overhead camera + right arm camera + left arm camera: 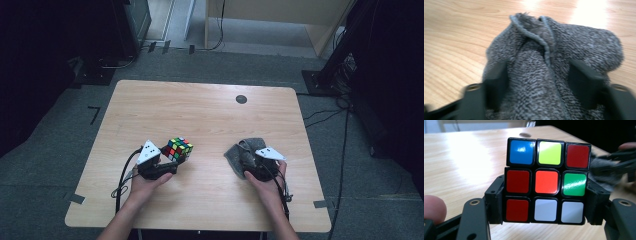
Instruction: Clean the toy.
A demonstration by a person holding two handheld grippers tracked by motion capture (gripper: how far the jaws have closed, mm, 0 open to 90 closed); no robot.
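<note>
Table (210, 107): light wooden top, with a small dark round spot (241, 99) near its far edge.
Puzzle cube (178, 148): left of the table's middle, toward the near side, held up at a tilt in the high view.
Cube face in the left gripper view (547, 181): top row blue, yellow, red; middle row red, orange, green; bottom row red, white, white.
Left gripper (167, 165): at the near left, in the person's left hand (145, 187); its two jaws press against the cube's left and right sides and grip it along the lower rows.
Cloth (242, 152): grey, bunched up, at the near right of the table, well apart from the cube.
Right gripper (255, 167): at the near right, in the person's right hand (267, 185); its jaws are closed into the cloth from both sides, with a thick fold of fabric (541, 80) bulging between them.
Cloth against table: whether it rests on the wood or is lifted, I cannot tell.
</note>
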